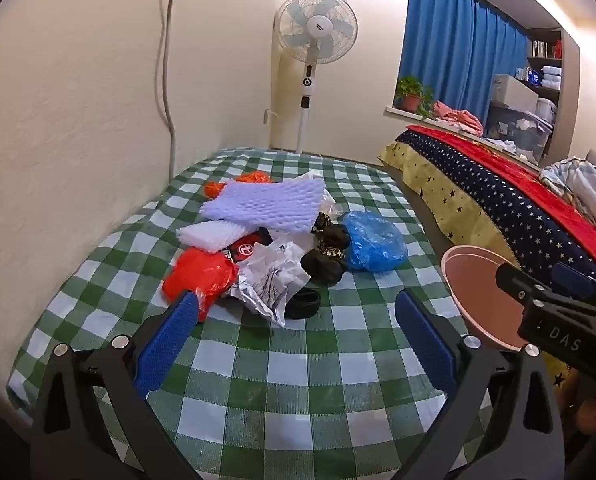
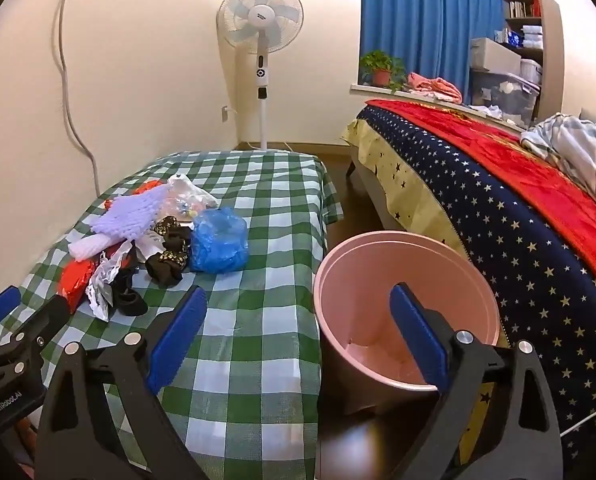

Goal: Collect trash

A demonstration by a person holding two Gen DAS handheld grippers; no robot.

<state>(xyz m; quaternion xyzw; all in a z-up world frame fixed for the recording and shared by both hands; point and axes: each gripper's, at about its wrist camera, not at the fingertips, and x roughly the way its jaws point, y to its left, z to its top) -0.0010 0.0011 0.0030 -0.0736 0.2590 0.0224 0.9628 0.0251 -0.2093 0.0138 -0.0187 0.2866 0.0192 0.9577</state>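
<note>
A heap of trash lies on the green checked table (image 1: 298,360): lilac foam sheet (image 1: 265,204), white foam net (image 1: 211,236), red plastic bag (image 1: 199,274), crumpled white wrapper (image 1: 271,280), black and gold cloth (image 1: 328,254), blue plastic bag (image 1: 372,246). My left gripper (image 1: 298,304) is open and empty, just short of the heap. A pink bin (image 2: 406,308) stands on the floor right of the table. My right gripper (image 2: 298,300) is open and empty, between table edge and bin. The heap shows in the right wrist view, with the blue bag (image 2: 219,240) nearest.
A bed with a starred navy and red cover (image 2: 518,208) stands right of the bin. A standing fan (image 1: 316,40) is by the far wall. A cable (image 1: 167,80) hangs down the left wall. A potted plant (image 2: 382,68) sits on the sill by blue curtains.
</note>
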